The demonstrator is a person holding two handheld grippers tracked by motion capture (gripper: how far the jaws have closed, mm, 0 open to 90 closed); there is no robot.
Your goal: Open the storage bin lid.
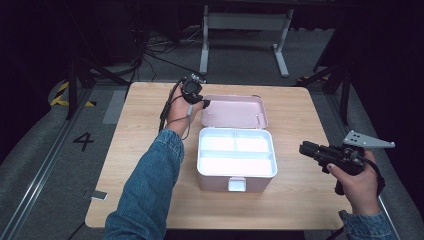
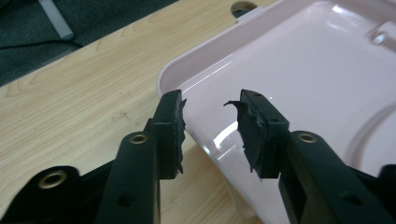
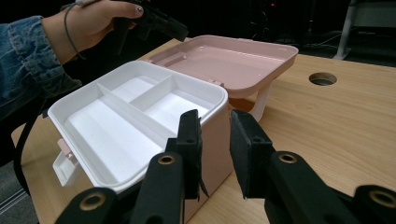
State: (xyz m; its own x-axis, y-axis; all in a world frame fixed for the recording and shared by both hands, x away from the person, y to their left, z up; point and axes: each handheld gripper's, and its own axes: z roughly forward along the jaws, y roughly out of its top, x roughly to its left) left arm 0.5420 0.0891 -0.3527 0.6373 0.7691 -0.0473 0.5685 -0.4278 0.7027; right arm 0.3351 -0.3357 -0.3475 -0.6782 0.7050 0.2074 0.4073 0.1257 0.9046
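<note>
A pink box (image 1: 215, 183) stands in the middle of the wooden table, its lid (image 1: 234, 111) swung back and lying open behind it. A white divided tray (image 1: 235, 162) with nothing in it sits inside the box. My left gripper (image 1: 204, 103) is at the lid's left corner. In the left gripper view the left gripper (image 2: 210, 105) has its jaws apart on either side of the lid's rim (image 2: 205, 142), and the pads do not press on it. My right gripper (image 1: 303, 148) hovers to the right of the box, and the right gripper (image 3: 215, 121) is open with nothing between its jaws.
A white latch (image 1: 236, 184) hangs on the box's front wall. The table has a round cable hole (image 3: 322, 78) at its back. A white desk frame (image 1: 245, 22) and cables stand on the floor beyond. A small grey tag (image 1: 98, 195) lies by the front left edge.
</note>
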